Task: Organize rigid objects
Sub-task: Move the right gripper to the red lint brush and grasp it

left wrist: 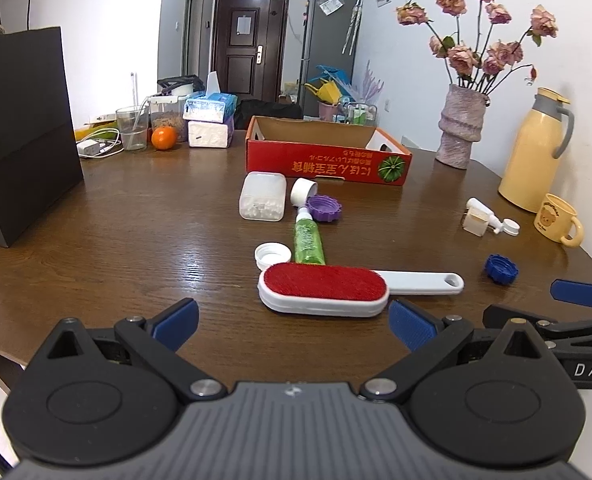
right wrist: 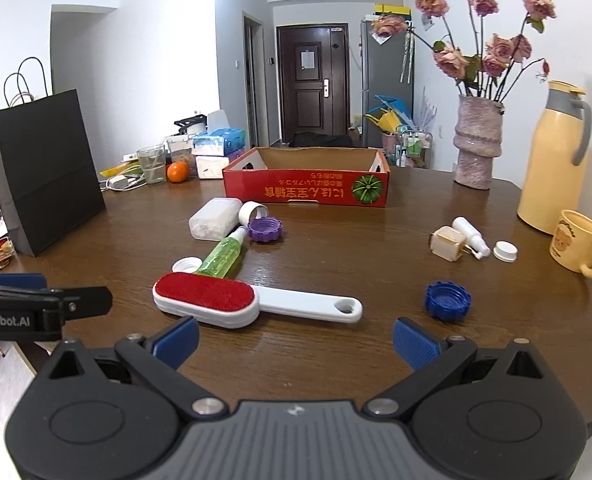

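**Jaws wide on both sides, lint brush just ahead**

Both jaws stand wide apart and hold nothing: the left gripper (left wrist: 294,322) and the right gripper (right wrist: 295,342) hover low over the near edge of the brown wooden table (left wrist: 136,240).

Farthest back on the table sits the red cardboard box (left wrist: 328,162), open at the top. In front of it lies a clear plastic case (left wrist: 262,196) with small white pieces inside, touching a white cap (left wrist: 303,191) and near a purple lid (left wrist: 324,208).

A green bottle (left wrist: 309,238) lies on its side, its base touching the lint brush (left wrist: 323,290). That brush, red pad up and white handle pointing right, lies just ahead of the left jaws and ahead-left of the right ones.

A blue lid (right wrist: 448,299) lies just beyond the right jaws' right finger. A white ring cap (left wrist: 273,253) rests beside the green bottle.
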